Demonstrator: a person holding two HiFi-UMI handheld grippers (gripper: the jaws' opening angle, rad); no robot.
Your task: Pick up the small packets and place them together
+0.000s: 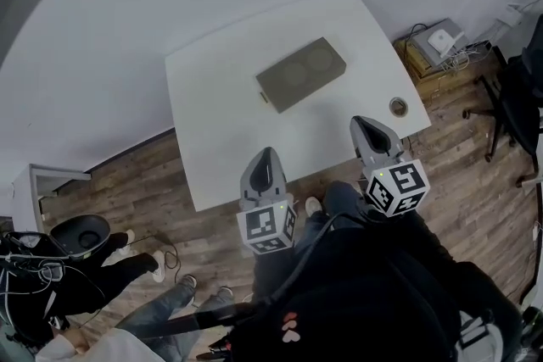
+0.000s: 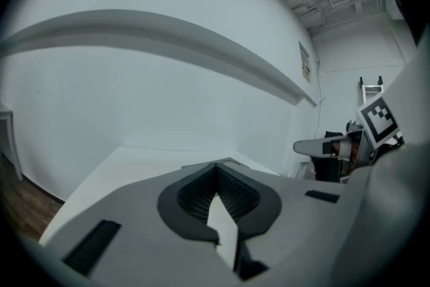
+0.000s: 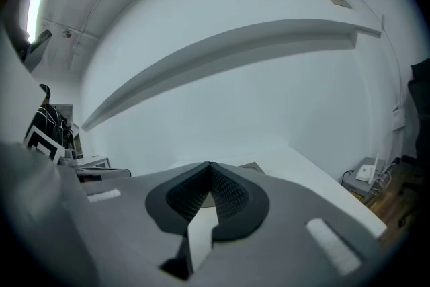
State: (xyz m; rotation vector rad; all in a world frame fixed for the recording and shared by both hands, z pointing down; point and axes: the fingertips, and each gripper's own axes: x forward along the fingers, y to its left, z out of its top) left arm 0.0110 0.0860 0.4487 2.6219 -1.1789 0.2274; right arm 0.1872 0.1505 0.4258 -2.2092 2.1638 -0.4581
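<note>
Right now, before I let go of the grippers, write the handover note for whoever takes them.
Left gripper: shut, empty, tip over the near edge of the white table.
Right gripper: shut, empty, at the same edge, to its right.
Things: one flat grey-brown box with two round marks on top lies mid-table, untouched. No loose packets can be seen.
Done: nothing picked up yet.
Left: find the packets, pick them up, set them together.
</note>
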